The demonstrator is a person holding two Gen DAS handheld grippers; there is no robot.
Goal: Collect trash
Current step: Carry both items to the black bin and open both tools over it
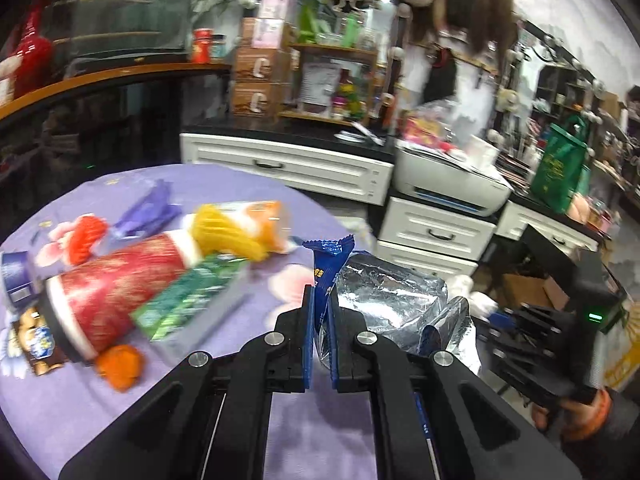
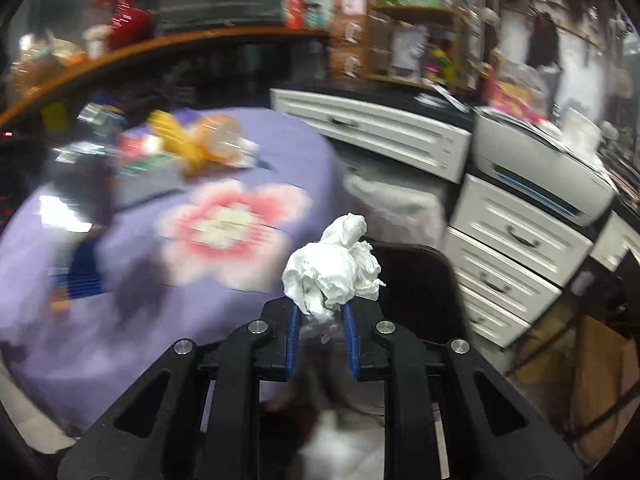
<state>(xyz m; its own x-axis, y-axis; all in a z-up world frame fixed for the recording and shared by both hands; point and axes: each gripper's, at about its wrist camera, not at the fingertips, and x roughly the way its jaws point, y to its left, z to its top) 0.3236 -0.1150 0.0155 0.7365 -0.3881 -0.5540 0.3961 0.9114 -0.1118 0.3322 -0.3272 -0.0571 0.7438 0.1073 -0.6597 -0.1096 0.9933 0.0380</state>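
Two black grippers tilted downward near the round table draped in purple floral cloth point(image 1: 132, 196). Nearest, the left gripper point(image 1: 319, 304) was clamped on a blue foil snack wrapper with a silver inside point(image 1: 326, 268), its crimped top standing up between the blue pads and its crinkled silver body bulging to the right, above the table's near edge. The right gripper point(image 2: 321, 312), held off the table's right edge, pinched a crumpled white tissue wad point(image 2: 334, 264) that rose soft and lumpy above its fingertips. Farther across the table lay a red paper cup on its side point(image 1: 108, 292), a green carton point(image 1: 188, 300) and an orange plastic bottle point(image 1: 260, 220). Beyond the table stood white drawers point(image 1: 288, 164).
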